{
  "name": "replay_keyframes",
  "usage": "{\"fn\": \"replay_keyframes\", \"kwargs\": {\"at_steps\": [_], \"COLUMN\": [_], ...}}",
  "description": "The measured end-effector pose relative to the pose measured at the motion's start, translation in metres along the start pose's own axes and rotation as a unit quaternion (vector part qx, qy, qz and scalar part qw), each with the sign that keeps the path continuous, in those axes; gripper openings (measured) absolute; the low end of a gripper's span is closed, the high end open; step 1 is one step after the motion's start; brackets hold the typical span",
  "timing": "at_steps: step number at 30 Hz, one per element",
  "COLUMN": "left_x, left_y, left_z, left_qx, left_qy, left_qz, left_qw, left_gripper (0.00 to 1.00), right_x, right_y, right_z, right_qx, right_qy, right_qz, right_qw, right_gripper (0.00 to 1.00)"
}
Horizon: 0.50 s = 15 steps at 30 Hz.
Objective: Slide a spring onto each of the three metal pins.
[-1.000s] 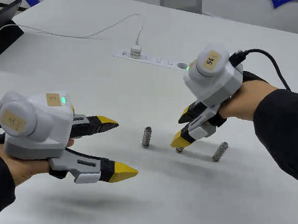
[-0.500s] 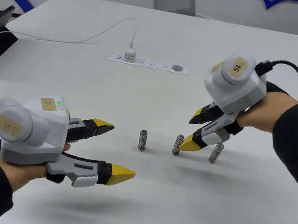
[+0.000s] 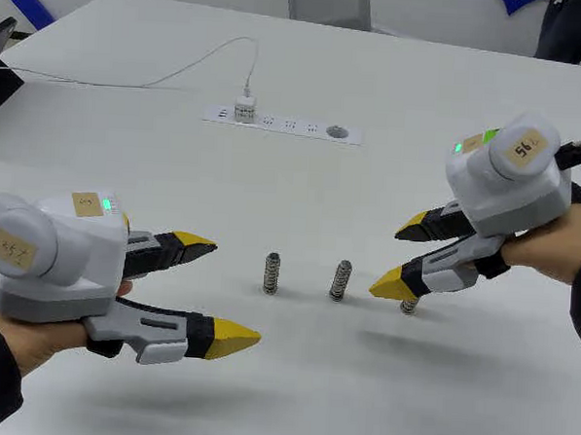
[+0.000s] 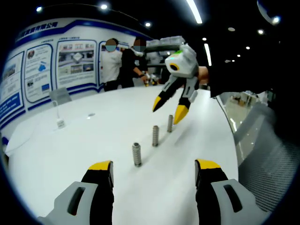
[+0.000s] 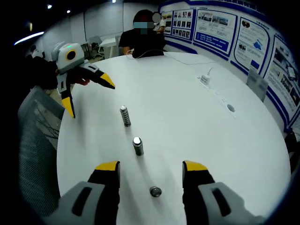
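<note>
Left gripper (image 3: 230, 290): held at lower left of the head view, jaws spread wide, nothing carried.
Right gripper (image 3: 386, 261): held at right, jaws wide apart, nothing carried; its lower tip is just beside the third spring.
First spring (image 3: 272, 273): upright at frame centre on the tabletop (image 3: 291, 393).
Second spring (image 3: 340, 280): upright, just right of the first.
Third spring (image 3: 409, 305): further right, partly hidden by the jaw.
Pins: judged to be inside the springs; how far the third is seated cannot be told.
Risk: the third spring could be toppled if the nearby tip is swept sideways; the pins appear unfixed, so a light nudge may be enough.
</note>
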<state>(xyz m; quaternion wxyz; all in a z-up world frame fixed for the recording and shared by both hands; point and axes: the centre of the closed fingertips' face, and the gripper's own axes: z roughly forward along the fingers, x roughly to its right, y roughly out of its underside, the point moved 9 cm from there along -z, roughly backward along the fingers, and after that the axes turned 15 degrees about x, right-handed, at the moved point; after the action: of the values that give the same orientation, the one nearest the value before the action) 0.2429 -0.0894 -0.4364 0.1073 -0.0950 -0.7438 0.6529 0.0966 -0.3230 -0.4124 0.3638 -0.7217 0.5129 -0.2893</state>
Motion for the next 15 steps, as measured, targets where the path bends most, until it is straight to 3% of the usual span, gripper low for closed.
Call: {"fn": "replay_keyframes", "kwargs": {"at_steps": [15], "left_x": [0.000], "left_y": [0.000], "left_z": [0.000], "left_qx": [0.000], "left_qy": [-0.003], "left_qz": [-0.002], "left_qw": [1.0000], "left_gripper": [0.73], "right_x": [-0.009], "right_y": [0.022], "right_z": [-0.027], "right_qx": [0.047], "right_qy": [0.039], "right_qz": [0.005], "right_qw": [0.9981], "right_gripper": [0.61]}}
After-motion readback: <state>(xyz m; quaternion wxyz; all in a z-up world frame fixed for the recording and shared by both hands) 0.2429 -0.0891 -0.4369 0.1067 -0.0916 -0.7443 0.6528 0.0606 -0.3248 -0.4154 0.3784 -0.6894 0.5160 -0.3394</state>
